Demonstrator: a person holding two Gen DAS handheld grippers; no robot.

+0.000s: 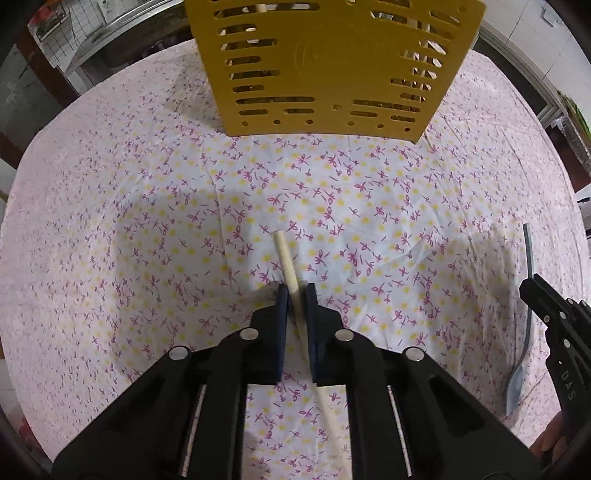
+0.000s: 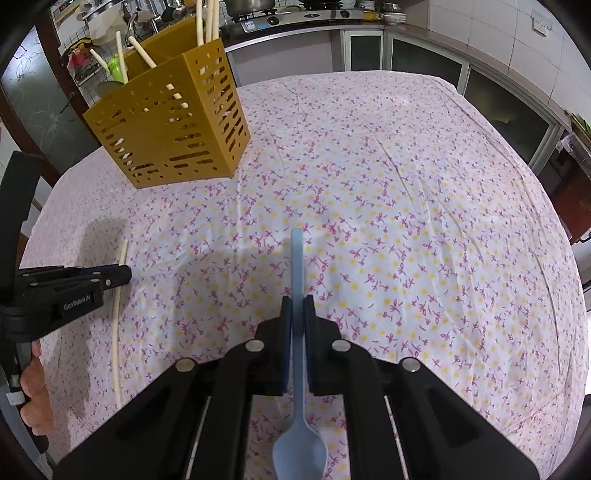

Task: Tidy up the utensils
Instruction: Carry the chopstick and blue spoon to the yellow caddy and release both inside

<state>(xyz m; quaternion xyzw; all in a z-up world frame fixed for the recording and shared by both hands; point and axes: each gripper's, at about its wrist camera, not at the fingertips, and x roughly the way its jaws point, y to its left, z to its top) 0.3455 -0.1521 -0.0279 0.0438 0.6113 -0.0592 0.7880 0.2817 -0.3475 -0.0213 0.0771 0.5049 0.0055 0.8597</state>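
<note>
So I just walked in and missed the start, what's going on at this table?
A person is tidying utensils with a handheld gripper in each hand. The left gripper has its jaws closed on a wooden chopstick, and the right gripper has its jaws closed on a blue spoon. Both utensils are low over the floral tablecloth. The yellow slotted holder ahead already holds several chopsticks.

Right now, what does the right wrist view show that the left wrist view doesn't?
Only the right wrist view shows the holder's open top with chopsticks standing inside, and the kitchen counter behind. Only the left wrist view shows the left hand-held gripper closed on a chopstick from above. Both show the yellow holder, flowered tablecloth, blue spoon and that chopstick.
</note>
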